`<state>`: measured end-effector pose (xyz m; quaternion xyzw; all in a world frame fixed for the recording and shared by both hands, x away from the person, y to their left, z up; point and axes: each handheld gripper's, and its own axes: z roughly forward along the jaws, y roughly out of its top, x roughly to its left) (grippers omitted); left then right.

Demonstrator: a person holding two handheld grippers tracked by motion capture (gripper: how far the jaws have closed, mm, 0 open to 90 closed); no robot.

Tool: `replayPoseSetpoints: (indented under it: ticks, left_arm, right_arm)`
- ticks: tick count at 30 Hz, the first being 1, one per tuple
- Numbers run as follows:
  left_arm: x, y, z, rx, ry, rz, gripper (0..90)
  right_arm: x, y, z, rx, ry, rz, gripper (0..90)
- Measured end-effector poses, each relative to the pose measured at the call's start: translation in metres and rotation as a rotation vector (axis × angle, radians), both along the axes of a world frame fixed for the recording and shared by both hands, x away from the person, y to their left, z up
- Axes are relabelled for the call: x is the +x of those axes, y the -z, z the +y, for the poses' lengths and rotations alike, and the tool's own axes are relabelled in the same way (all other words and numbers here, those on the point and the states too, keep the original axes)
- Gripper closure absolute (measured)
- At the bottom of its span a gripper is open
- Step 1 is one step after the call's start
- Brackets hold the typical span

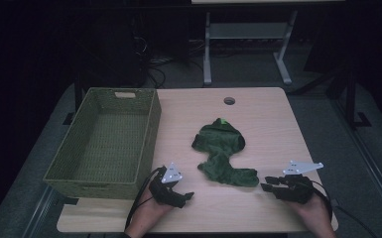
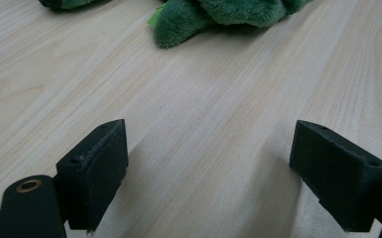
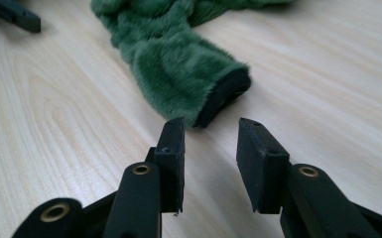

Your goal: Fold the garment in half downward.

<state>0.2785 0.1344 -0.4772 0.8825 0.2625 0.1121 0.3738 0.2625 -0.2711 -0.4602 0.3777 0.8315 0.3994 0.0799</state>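
– Green plush, that's the soft toy (image 1: 222, 152) lying mid-table on the pale wooden table (image 1: 273, 124), between the two hands; from above you also get the woven basket (image 1: 106, 141) at the left edge
– And close up?
– The right gripper (image 3: 211, 134) view shows a dark opening at the toy's near end (image 3: 178, 64), just beyond jaws a narrow gap apart, with nothing between them
– The left gripper (image 2: 208, 148)?
– Jaws wide apart over bare wood, toy (image 2: 213, 15) well ahead
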Motion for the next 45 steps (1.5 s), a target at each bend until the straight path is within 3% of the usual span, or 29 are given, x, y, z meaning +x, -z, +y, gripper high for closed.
replayPoseSetpoints:
  ticks: [4, 8, 14, 17, 23, 36, 45]
  left_arm:
    - [0.0, 0.0, 0.0, 0.0, 0.0, 0.0, 14.4]
    - [0.0, 0.0, 0.0, 0.0, 0.0, 0.0, 14.4]
    - [0.0, 0.0, 0.0, 0.0, 0.001, 0.0, 14.4]
    - [0.0, 0.0, 0.0, 0.0, 0.0, 0.0, 14.4]
    - [0.0, 0.0, 0.0, -0.001, -0.001, 0.001, 14.4]
    - [0.0, 0.0, 0.0, 0.0, 0.0, 0.0, 14.4]
    - [0.0, 0.0, 0.0, -0.004, -0.003, 0.0, 14.4]
  right_arm:
    - [0.003, 0.005, 0.007, -0.004, -0.017, 0.042, 62.7]
    - [0.009, 0.008, 0.012, -0.003, -0.042, 0.051, 64.3]
    - [0.015, 0.011, 0.017, -0.006, -0.067, 0.053, 80.9]
    - [0.016, 0.009, 0.018, -0.007, -0.072, 0.047, 82.7]
    - [0.017, -0.003, 0.015, 0.017, -0.081, -0.009, 83.1]
    - [0.027, -0.026, 0.033, 0.044, -0.147, -0.123, 83.7]
    - [0.037, -0.038, 0.052, 0.065, -0.21, -0.143, 83.5]
